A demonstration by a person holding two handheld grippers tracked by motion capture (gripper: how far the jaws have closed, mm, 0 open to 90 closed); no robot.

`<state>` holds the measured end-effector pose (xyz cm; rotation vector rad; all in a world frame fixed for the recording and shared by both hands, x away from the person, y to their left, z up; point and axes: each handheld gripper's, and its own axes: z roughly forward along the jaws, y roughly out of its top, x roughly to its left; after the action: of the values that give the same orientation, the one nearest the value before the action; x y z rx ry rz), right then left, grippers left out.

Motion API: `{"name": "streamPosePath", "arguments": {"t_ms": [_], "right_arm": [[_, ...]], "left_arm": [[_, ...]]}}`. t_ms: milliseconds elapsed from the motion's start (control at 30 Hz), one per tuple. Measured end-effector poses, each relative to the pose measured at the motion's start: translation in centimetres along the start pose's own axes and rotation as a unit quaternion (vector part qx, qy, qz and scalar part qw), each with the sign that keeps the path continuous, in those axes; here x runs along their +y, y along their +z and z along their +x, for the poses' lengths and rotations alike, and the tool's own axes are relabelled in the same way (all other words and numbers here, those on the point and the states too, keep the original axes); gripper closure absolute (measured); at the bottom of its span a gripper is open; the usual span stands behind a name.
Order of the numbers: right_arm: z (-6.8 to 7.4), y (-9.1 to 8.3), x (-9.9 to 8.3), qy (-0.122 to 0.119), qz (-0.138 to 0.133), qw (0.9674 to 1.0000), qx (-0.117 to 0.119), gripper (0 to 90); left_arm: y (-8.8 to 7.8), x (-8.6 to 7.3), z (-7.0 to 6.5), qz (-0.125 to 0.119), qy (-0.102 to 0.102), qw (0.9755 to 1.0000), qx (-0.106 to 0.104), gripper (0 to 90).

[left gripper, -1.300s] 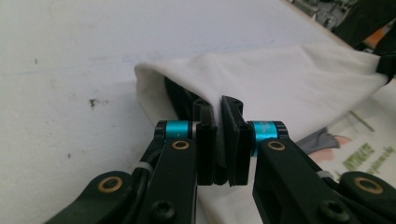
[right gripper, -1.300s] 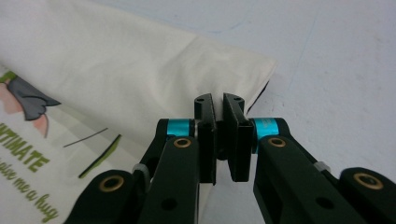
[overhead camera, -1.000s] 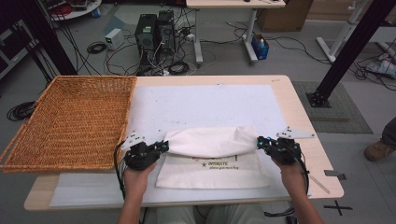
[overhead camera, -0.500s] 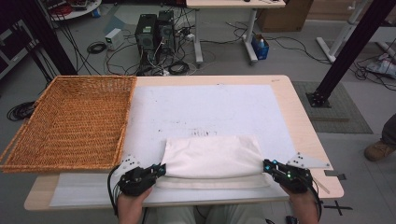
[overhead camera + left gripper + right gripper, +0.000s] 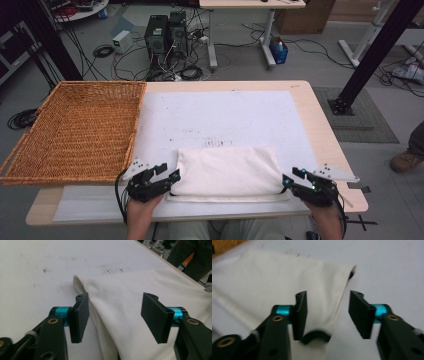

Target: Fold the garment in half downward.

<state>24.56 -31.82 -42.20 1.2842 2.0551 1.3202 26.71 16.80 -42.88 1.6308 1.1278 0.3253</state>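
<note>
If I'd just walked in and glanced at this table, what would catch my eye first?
Probably the folded white cloth lying flat near the front edge of the table, with the left gripper and the right gripper at its two ends; their jaws have just been opening and now stand open, pressing on nothing. Next, the big wicker basket, sitting at the table's left side and reaching past its edge.

Both the left gripper (image 5: 173, 176) and right gripper (image 5: 289, 181) have just opened, releasing the folded cloth (image 5: 227, 169).
</note>
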Motion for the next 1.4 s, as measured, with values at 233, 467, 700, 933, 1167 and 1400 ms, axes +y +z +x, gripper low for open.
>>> {"name": "streamPosePath", "arguments": {"t_ms": [233,467,700,933,1167,1400], "right_arm": [[-3.0,5.7,4.9,0.029,0.038,0.9986,-0.025,39.4],[-3.5,11.0,4.9,0.022,0.139,0.9900,0.004,48.4],[-3.6,11.5,4.7,-0.028,0.136,0.9900,0.024,83.9],[-5.0,12.0,6.8,0.004,0.075,0.9972,0.000,84.7],[-4.8,13.1,7.8,-0.001,0.055,0.9979,-0.034,62.4],[-4.7,7.9,6.1,0.026,0.027,0.9991,-0.018,50.2]], "left_arm": [[5.1,3.9,2.8,0.039,0.000,0.9990,0.022,36.3],[8.3,2.9,4.4,0.111,-0.010,0.9937,0.008,39.2],[8.6,2.8,4.3,0.110,-0.006,0.9938,0.005,85.8],[8.6,5.0,5.2,0.022,-0.027,0.9993,0.011,86.2],[9.2,5.4,5.4,0.003,-0.027,0.9991,0.034,65.6],[6.3,5.4,3.4,-0.053,0.009,0.9984,0.018,40.0]]}}
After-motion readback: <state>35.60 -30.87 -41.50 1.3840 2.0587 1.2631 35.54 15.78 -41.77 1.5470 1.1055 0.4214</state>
